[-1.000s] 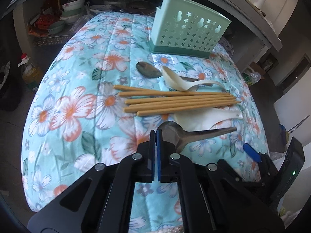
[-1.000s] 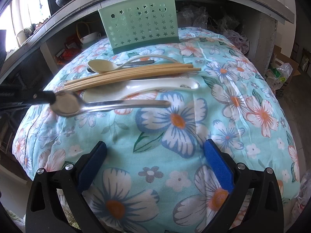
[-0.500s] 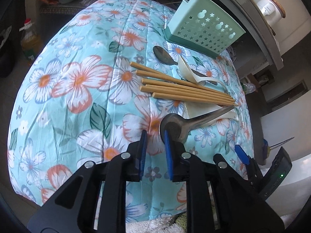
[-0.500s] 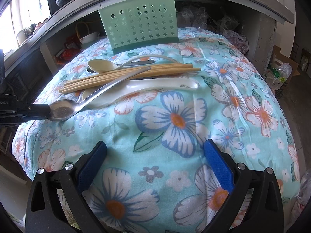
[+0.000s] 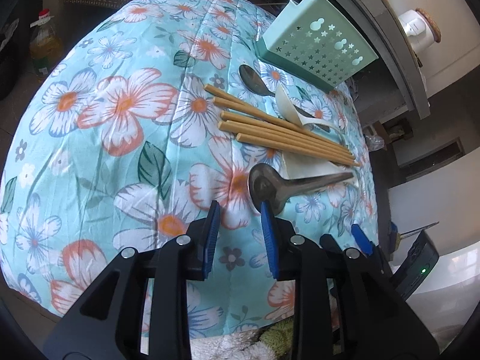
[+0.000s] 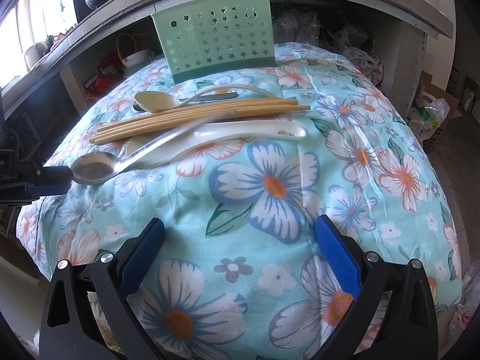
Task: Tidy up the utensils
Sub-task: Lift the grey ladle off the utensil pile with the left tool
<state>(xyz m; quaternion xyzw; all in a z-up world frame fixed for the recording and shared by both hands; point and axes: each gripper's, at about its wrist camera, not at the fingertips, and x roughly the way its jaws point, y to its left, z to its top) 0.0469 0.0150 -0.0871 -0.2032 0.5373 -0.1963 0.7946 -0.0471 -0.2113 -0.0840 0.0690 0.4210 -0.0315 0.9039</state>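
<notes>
Partly hidden dark spoon (image 6: 220, 96) under chopsticks (image 6: 195, 117)

— What do the grippers look like?
— The left gripper (image 5: 240, 220) has a black plastic frame with triangular cut-outs, round silver screws on its arms, and ribbed blue pads (image 5: 212, 234) lining its fingers.
— And the other?
— The right gripper (image 6: 240, 255) is built alike: black frame, silver screws, broad blue pads (image 6: 337, 255).
</notes>
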